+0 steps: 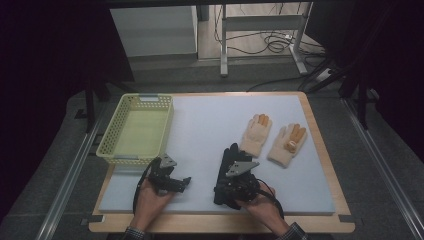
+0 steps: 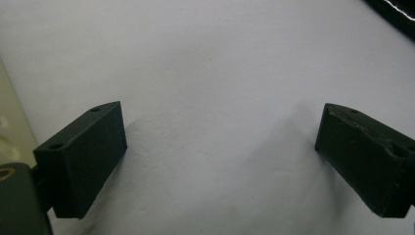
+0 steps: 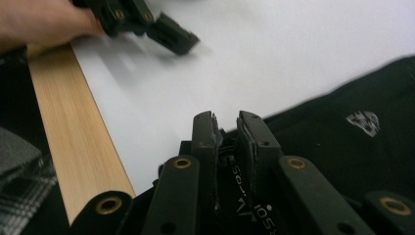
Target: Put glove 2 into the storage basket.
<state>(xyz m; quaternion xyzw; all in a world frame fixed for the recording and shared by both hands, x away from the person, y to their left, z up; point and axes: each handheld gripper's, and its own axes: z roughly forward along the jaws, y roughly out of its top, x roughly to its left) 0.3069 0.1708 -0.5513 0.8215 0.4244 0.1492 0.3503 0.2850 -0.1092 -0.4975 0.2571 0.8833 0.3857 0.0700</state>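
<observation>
My right tool [image 3: 226, 122] is clamped on the edge of the flat black fabric glove [image 1: 226, 167], which lies on the white worktop [image 1: 200, 130] in the lower middle of the high view. My left tool [image 1: 172, 181], at the lower left, has its jaws wide apart over bare worktop, holding nothing.
</observation>
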